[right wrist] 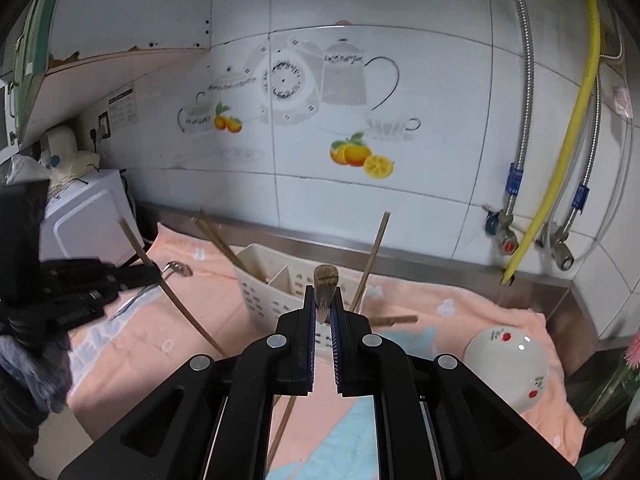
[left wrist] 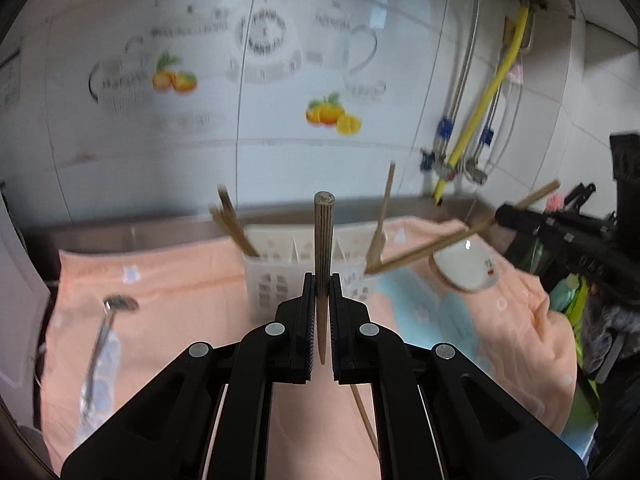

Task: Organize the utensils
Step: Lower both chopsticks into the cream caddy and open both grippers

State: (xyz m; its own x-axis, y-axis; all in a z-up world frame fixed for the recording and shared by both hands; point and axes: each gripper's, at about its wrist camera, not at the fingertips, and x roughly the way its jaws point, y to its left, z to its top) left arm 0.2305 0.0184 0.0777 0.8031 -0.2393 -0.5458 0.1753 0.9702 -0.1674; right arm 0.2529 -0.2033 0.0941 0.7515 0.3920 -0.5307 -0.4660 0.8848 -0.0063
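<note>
My left gripper [left wrist: 322, 286] is shut on a wooden chopstick [left wrist: 323, 240] that points up and away, held above the cloth. My right gripper [right wrist: 325, 300] is shut on another chopstick [right wrist: 326, 280], seen end-on. Each gripper also shows in the other view: the right gripper [left wrist: 500, 214] with its slanted chopstick [left wrist: 432, 246], the left gripper [right wrist: 154, 274] with its chopstick [right wrist: 176, 300]. Ahead stands a white slotted utensil caddy [left wrist: 268, 280] [right wrist: 264, 292]. Chopsticks [left wrist: 232, 226] [right wrist: 216, 240] lean out of its left compartment, and a single stick [left wrist: 384, 216] [right wrist: 374, 256] leans from its right end.
A metal spoon [left wrist: 116, 308] [right wrist: 176, 270] lies on the peach cloth [left wrist: 180, 280] at the left. A white bowl [left wrist: 468, 272] [right wrist: 506, 364] lies tipped at the right. Loose chopsticks [left wrist: 364, 416] [right wrist: 394, 320] rest on the cloth. A tiled wall with pipes stands behind, and a microwave [right wrist: 88, 220] sits at the far left.
</note>
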